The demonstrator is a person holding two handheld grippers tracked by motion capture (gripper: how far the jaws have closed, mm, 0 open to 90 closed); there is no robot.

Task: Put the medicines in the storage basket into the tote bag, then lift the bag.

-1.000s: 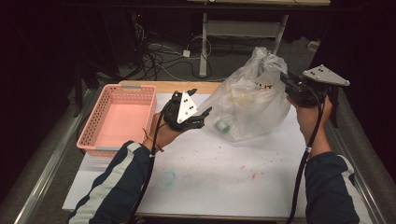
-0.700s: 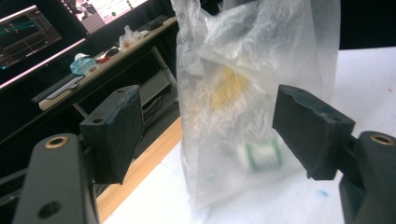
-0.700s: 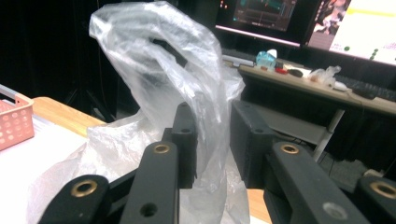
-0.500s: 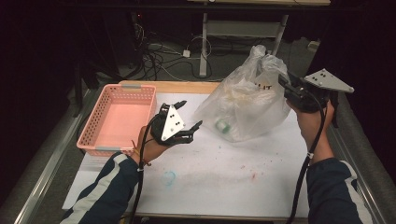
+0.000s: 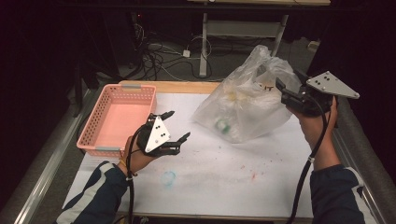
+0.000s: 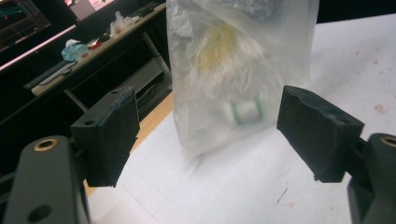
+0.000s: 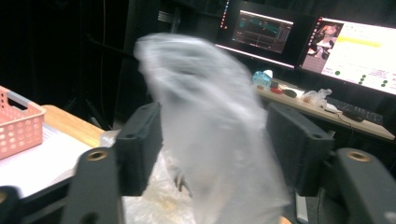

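A clear plastic bag stands on the white paper-covered table. It holds a small green-and-white item and something pale yellow. My left gripper hovers left of the bag, beside the basket. It is open, its jaws have just been opening, and nothing is between them; the bag lies some way ahead. My right gripper is at the bag's upper right. Its jaws have just been opening, and the blurred bag top hangs loosely between the spread pads.
A pink perforated basket sits empty at the table's left. The paper carries a blue-green smear and red specks. Cables and a desk leg lie beyond the far edge. Monitors stand on a desk in the right gripper view.
My left gripper has drawn back from the bag toward the near left. My right gripper's jaws have spread apart around the bag's top.
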